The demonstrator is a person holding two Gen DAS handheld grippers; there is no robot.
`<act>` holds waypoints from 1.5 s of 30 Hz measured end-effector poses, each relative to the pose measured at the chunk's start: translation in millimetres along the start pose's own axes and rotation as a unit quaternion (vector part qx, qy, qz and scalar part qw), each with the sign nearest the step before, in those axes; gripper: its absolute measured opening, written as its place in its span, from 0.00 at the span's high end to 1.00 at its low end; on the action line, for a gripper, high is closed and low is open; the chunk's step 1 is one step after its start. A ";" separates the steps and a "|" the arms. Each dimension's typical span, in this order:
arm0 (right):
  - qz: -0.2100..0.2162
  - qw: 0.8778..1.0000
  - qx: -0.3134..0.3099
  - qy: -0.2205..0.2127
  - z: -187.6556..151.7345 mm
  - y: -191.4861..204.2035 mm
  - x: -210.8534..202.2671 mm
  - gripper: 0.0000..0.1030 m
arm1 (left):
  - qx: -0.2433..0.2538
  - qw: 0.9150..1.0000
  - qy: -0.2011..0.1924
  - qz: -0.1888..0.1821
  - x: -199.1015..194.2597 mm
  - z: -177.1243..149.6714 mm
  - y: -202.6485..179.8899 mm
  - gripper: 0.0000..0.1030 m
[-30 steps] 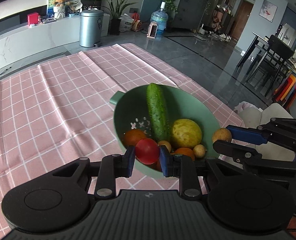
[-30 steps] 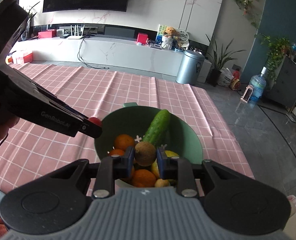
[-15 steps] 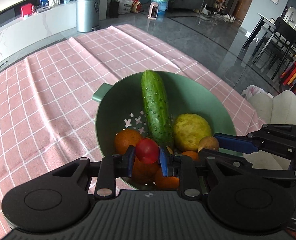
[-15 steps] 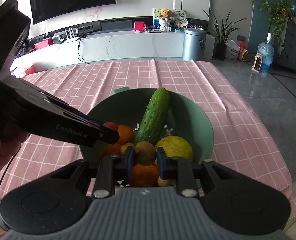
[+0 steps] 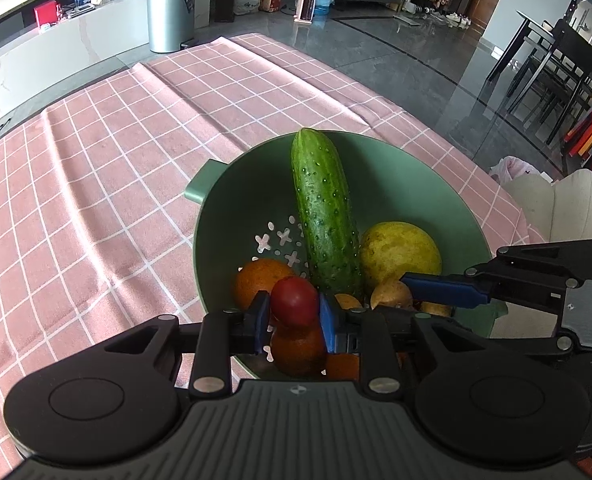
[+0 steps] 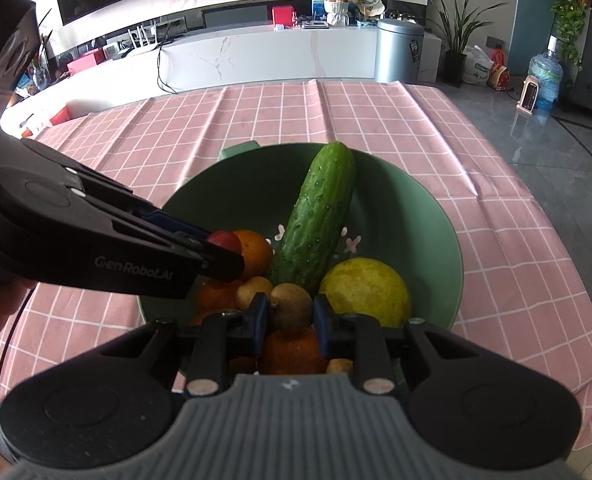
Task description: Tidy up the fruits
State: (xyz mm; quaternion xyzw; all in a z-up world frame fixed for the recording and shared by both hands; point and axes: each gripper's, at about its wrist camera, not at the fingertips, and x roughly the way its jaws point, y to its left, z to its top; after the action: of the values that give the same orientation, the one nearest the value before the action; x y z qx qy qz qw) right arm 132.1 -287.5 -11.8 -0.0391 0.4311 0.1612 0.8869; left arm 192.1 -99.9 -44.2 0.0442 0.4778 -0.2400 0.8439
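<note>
Above the green colander (image 5: 400, 184) (cucumber (image 5: 324, 216) inside), the left claw (image 5: 295, 307) grips a red tomato (image 5: 295, 306), its jaws just easing; the right claw (image 6: 290, 312) clenches a brown kiwi (image 6: 291, 306).

Left wrist view: looks steeply down along its own fingers, close over the green bowl (image 5: 448, 196), facing the far table edge and grey floor.
Right wrist view: same steep tilt, close over the bowl's near rim, facing the white counter (image 6: 272, 52).
Shared: bowl, cucumber (image 5: 324, 220), pink checked cloth (image 6: 376, 120); probably the same bin (image 6: 398, 50).
</note>
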 end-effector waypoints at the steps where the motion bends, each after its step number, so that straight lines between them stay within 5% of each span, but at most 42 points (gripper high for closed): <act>1: 0.000 1.000 0.001 0.003 -0.1 -0.2 0.5 0.80 | 0.000 1.000 -0.001 0.001 0.0 -0.3 -0.3 0.67; 9: -0.010 1.000 -0.002 -0.001 0.7 0.9 -4.9 0.78 | -0.011 1.000 -0.010 -0.005 -5.3 -1.9 1.0 0.52; 11: -0.016 1.000 -0.002 -0.005 0.2 1.2 -9.5 0.65 | -0.015 1.000 -0.015 -0.007 -10.4 -2.2 2.0 0.52; 17: -0.038 0.999 -0.001 -0.025 -1.0 3.6 -33.0 0.56 | -0.022 0.999 -0.047 -0.002 -39.2 -4.0 -1.3 0.49; 21: -0.055 0.996 0.011 -0.069 -1.7 3.5 -60.2 0.43 | -0.015 0.996 -0.085 0.034 -66.7 -8.7 -9.6 0.49; 25: -0.064 0.990 0.032 -0.120 -3.0 5.5 -92.0 0.36 | -0.006 0.987 -0.128 0.098 -97.8 -18.5 -21.0 0.47; 34: -0.048 0.977 0.079 -0.193 -19.2 17.4 -144.6 0.22 | -0.037 0.957 -0.231 0.172 -146.4 -47.8 -38.0 0.23; 36: -0.048 0.973 0.081 -0.209 -26.6 22.5 -152.1 0.13 | -0.039 0.951 -0.245 0.184 -150.0 -55.0 -40.1 0.11; 41: -0.048 0.970 0.073 -0.226 -46.6 33.9 -160.0 0.06 | -0.024 0.935 -0.248 0.250 -143.1 -67.8 -45.0 0.05; 45: -0.057 0.972 0.079 -0.216 -59.3 40.2 -155.0 0.05 | -0.037 0.939 -0.237 0.247 -139.7 -82.1 -41.2 0.05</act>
State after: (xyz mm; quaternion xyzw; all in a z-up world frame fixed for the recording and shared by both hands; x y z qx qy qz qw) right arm -14.7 -301.0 74.4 0.0420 0.2376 0.0809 0.9671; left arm 49.4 -60.6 33.5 0.0716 0.2462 -0.0096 0.9665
